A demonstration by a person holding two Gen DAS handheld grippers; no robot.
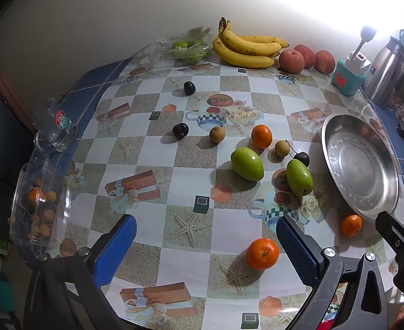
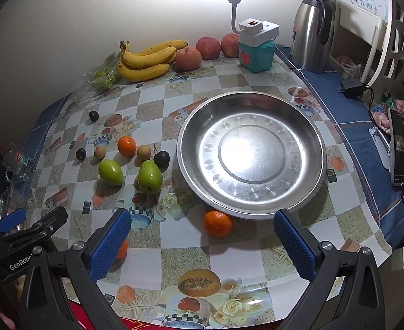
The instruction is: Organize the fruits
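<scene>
Loose fruit lies on the patterned table: three tangerines [image 1: 263,253] [image 1: 351,225] [image 1: 261,136], two green mangoes [image 1: 246,163] [image 1: 299,177], two brown longans [image 1: 216,134], dark plums [image 1: 180,130] and a cherry [image 1: 302,158]. An empty steel plate [image 2: 306,192] sits at the right. My left gripper [image 1: 206,250] hovers open above the near table, the closest tangerine just inside its right finger. My right gripper [image 2: 202,244] is open too, with a tangerine [image 2: 218,223] between its fingers ahead, by the plate's front rim. Neither holds anything.
Bananas [image 1: 246,46], red apples [image 1: 306,57] and a clear box of green fruit [image 1: 188,49] line the back wall. A teal box with a lamp [image 2: 255,49], a steel jug [image 2: 313,27], a glass mug [image 1: 53,129] and a clear tub of small fruit [image 1: 37,206] stand at the edges.
</scene>
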